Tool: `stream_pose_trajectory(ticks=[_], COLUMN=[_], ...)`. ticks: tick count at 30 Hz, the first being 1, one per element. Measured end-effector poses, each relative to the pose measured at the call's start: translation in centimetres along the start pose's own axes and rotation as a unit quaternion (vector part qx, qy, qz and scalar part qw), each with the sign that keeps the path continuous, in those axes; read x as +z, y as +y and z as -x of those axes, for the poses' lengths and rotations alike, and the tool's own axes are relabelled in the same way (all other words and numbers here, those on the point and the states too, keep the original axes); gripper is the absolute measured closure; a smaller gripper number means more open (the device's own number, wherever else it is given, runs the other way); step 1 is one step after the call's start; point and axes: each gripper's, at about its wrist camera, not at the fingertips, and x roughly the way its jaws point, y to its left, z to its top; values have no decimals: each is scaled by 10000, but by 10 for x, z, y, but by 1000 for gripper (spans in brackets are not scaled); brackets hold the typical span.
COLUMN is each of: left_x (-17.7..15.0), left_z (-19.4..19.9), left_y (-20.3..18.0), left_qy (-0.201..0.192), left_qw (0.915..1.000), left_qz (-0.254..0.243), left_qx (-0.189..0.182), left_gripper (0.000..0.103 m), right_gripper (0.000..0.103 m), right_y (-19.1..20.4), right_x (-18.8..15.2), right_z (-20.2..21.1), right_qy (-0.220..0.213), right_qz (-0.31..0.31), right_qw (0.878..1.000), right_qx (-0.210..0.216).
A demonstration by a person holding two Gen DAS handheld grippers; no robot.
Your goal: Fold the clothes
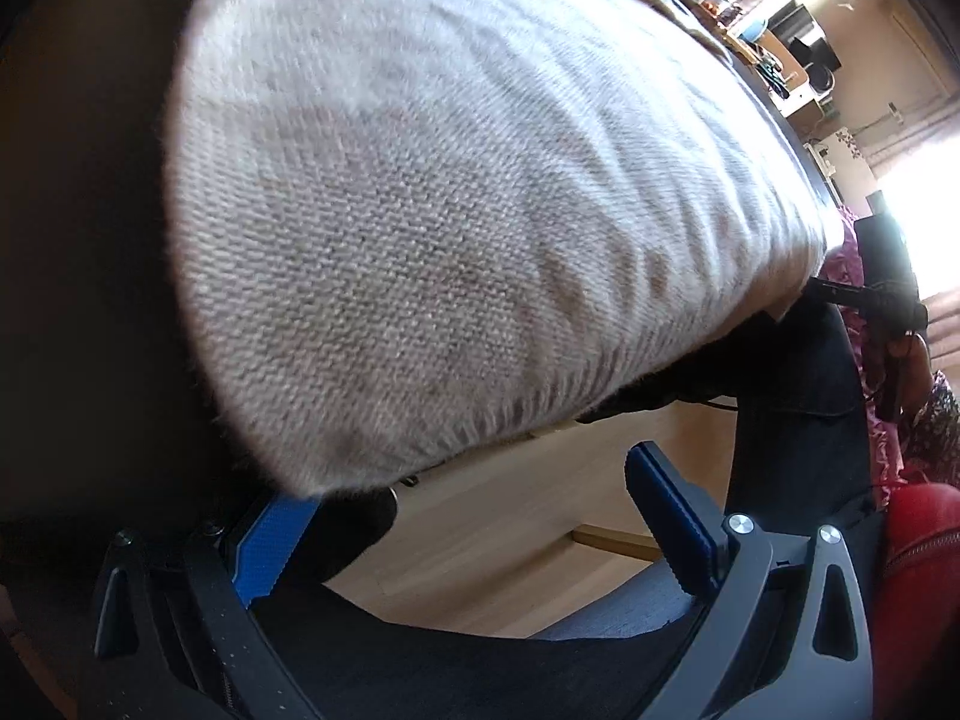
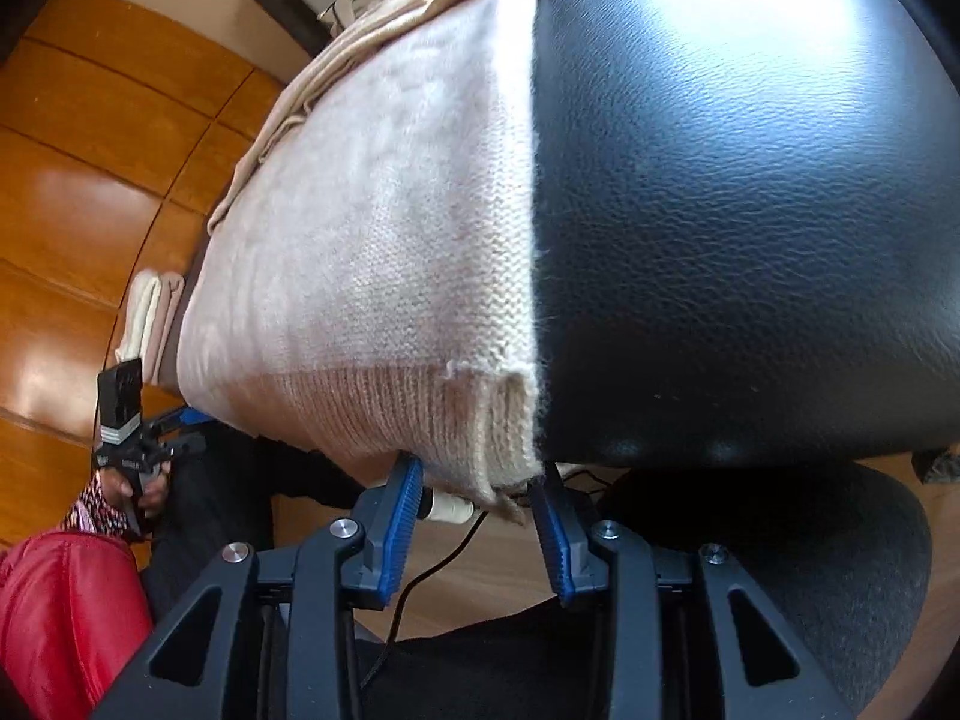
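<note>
Black leather-look table top (image 2: 750,210) fills the right wrist view from twelve round to four o'clock, and it is the biggest thing in sight. Across it, from eleven down to six o'clock, lies the pale pink knitted sweater (image 2: 372,276), spread flat with one straight side edge running down the middle of the view and its ribbed hem (image 2: 432,414) drooping over the near table edge. Beneath it, toward eleven o'clock, a beige garment (image 2: 336,72) shows its bunched edges. Judging by this, the folding is at an early stage: the knit looks smoothed out as a single panel, and no neat finished bundle is visible, so most of the folds seem left to do.

Orange-brown wooden floor (image 2: 90,180) shows at nine o'clock.

Both tools tilt steeply down at the near edge. The right gripper (image 2: 480,510) sits at six o'clock with its blue pads apart; the hem corner hangs between them, and neither pad appears to press it. In the left wrist view the left gripper (image 1: 474,516) is also at six o'clock, jaws wide apart, the sweater's edge just over the left pad, nothing pinched. At eight o'clock in the right view, a hand (image 2: 129,489) in a patterned sleeve holds that left tool.
</note>
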Motion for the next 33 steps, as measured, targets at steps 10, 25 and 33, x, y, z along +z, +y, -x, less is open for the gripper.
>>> stream_pose_trajectory(ticks=[10, 25, 33], left_x=[5, -10, -12], left_z=[-15, 32, 65], left_y=[4, -43, -41], left_qy=[19, -745, -1348], left_qw=[9973, 9956, 9880], left_qz=[732, -119, -78], left_qx=[-6, -553, -756], left_gripper=[62, 91, 91], right_gripper=[81, 96, 96], right_y=[-6, -7, 8], right_x=[-3, -10, -7], right_z=[-4, 2, 19], right_qy=[-50, -496, -1002], right_qz=[-136, -603, -496], right_qw=[9995, 9895, 9772], right_qx=[276, 1214, 1807])
